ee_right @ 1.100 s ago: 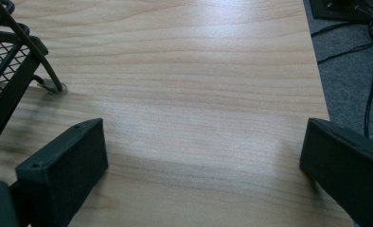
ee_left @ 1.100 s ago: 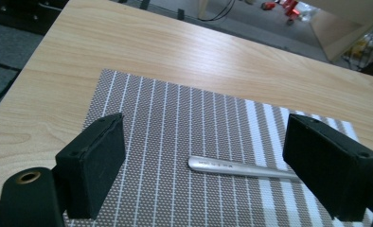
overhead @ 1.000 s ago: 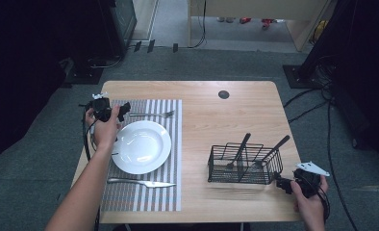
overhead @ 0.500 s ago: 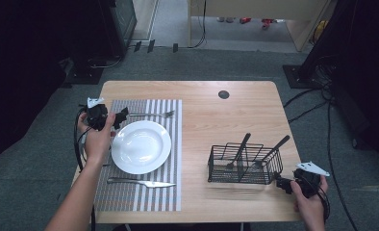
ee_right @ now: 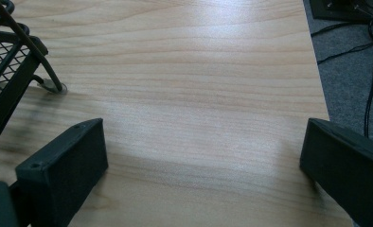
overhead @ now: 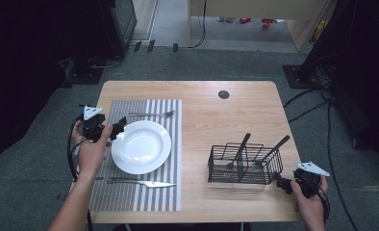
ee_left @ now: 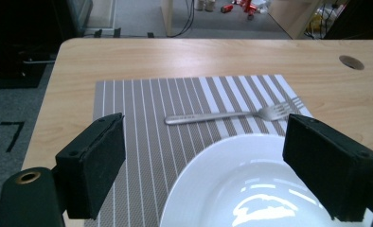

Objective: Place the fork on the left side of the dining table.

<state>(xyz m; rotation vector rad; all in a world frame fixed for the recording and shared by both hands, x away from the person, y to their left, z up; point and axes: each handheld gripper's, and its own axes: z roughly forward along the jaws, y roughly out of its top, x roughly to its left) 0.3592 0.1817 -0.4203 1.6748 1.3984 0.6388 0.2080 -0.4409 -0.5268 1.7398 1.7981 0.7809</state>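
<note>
Each hand-held gripper, left (overhead: 116, 130) and right (overhead: 281, 183), gapes empty; one plate (overhead: 141, 146), one basket (overhead: 244, 164).

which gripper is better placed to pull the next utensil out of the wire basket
Likely the right gripper: it sits open beside the wire basket, whose corner shows just ahead in its own view. The left gripper, also open, is across the table at the plate.
</note>
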